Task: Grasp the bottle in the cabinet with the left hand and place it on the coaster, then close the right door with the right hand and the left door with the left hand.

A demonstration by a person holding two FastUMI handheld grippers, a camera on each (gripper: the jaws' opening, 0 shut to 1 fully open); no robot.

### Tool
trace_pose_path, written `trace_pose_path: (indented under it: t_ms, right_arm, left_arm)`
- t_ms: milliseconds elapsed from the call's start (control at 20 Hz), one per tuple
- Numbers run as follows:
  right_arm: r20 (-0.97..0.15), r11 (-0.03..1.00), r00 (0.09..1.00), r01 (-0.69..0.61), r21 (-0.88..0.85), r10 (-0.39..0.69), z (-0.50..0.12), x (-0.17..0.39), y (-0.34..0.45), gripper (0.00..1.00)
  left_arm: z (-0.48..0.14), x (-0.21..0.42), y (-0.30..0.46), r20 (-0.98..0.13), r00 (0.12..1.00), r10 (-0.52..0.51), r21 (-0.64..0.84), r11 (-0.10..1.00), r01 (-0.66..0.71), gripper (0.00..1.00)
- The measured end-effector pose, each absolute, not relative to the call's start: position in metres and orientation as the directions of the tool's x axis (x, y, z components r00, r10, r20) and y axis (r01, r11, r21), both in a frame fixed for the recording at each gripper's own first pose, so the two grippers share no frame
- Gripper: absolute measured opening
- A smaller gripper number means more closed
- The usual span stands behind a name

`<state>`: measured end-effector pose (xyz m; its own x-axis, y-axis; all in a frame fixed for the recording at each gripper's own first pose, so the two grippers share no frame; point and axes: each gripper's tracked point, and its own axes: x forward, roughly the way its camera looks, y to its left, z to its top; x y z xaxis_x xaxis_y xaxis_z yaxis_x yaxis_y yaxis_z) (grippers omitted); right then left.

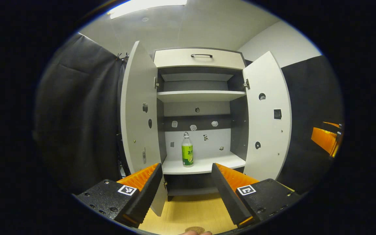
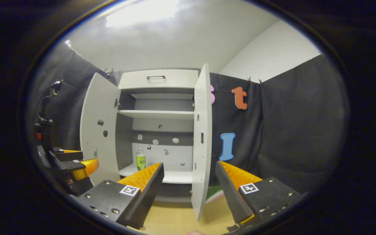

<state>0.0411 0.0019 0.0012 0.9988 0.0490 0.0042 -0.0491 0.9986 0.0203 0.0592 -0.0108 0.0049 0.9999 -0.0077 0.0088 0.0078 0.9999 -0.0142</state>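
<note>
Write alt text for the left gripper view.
A bottle stands upright on the lower shelf of a cabinet with both doors swung open. The left gripper faces it from a distance, jaws open and empty. A coaster lies on the wooden table below.

Left gripper view: camera faces the open cabinet (image 1: pixel 196 65) head-on from low over the worktop (image 1: pixel 188 212), looking up slightly, both doors spread either side. Right gripper view: set farther right and a little farther back, looking obliquely left at the same cabinet (image 2: pixel 158 78), right door (image 2: pixel 201 137) nearly edge-on. Shared: cabinet interior, shelves, drawer front, worktop.
</note>
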Motion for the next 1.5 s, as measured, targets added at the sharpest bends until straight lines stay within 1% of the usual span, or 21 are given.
trace_pose_path:
  t_ms: [200,400,450,500,550,600,700,750,800,850,950,1200,1400,1500]
  right_arm:
    - [0.013,0.998,0.998,-0.063,0.012,0.063,-0.004,0.059,0.008,0.96]
    - [0.009,0.998,0.998,-0.060,0.008,0.060,-0.011,0.077,0.011,0.96]
    - [0.011,0.998,0.998,-0.056,0.003,0.056,-0.012,0.082,0.010,0.96]
    - [0.009,0.999,0.999,-0.050,-0.001,0.050,-0.014,0.086,0.009,0.93]
    - [0.008,0.999,0.999,-0.038,-0.006,0.038,-0.017,0.090,0.007,0.96]
    - [0.009,0.999,1.000,-0.030,-0.013,0.030,-0.017,0.093,0.005,0.96]
    - [0.010,1.000,1.000,-0.019,-0.021,0.019,-0.019,0.100,0.004,0.96]
    - [0.012,1.000,1.000,-0.020,-0.022,0.020,-0.020,0.103,0.007,0.96]
    - [0.010,1.000,1.000,-0.022,-0.019,0.023,-0.020,0.105,0.009,0.96]
    - [0.006,0.999,1.000,-0.026,-0.018,0.027,-0.022,0.107,0.012,0.96]
    - [0.002,1.000,1.000,-0.023,-0.020,0.023,-0.025,0.112,0.014,0.96]
    - [-0.008,1.000,1.000,0.013,0.002,-0.013,-0.032,0.124,0.013,0.96]
    - [-0.020,0.998,0.997,0.068,-0.001,-0.068,-0.039,0.126,0.000,0.96]
    - [-0.040,0.996,0.995,0.089,-0.009,-0.089,-0.047,0.122,-0.006,0.96]
  left_arm:
    - [0.001,0.093,-0.011,0.018,1.000,-0.017,-0.007,1.000,0.017,0.96]
    - [-0.007,0.141,-0.012,0.026,0.999,-0.023,-0.010,1.000,0.023,0.96]
    - [-0.007,0.155,-0.014,0.039,0.999,-0.034,-0.020,0.999,0.035,0.96]
    - [-0.005,0.169,-0.017,0.062,0.997,-0.046,-0.034,0.998,0.049,0.96]
    - [-0.004,0.184,-0.020,0.081,0.995,-0.057,-0.042,0.997,0.060,0.96]
    - [-0.002,0.197,-0.020,0.104,0.993,-0.064,-0.041,0.997,0.068,0.96]
    - [-0.005,0.226,-0.012,0.119,0.992,-0.031,-0.016,0.999,0.033,0.96]
    - [0.001,0.240,-0.010,0.157,0.988,-0.010,-0.019,1.000,0.013,0.95]
    - [0.001,0.254,-0.006,0.171,0.985,0.011,-0.011,1.000,-0.009,0.95]
    - [-0.001,0.267,-0.003,0.170,0.985,0.026,-0.004,1.000,-0.026,0.95]
    - [-0.017,0.297,0.001,0.128,0.991,0.041,-0.001,0.999,-0.042,0.95]
    - [-0.064,0.375,0.003,0.016,1.000,0.018,-0.034,0.999,-0.018,0.95]
    - [-0.100,0.429,-0.002,-0.023,0.999,-0.028,-0.075,0.997,0.026,0.96]
    - [-0.111,0.449,0.001,-0.032,0.999,-0.020,-0.076,0.997,0.018,0.96]
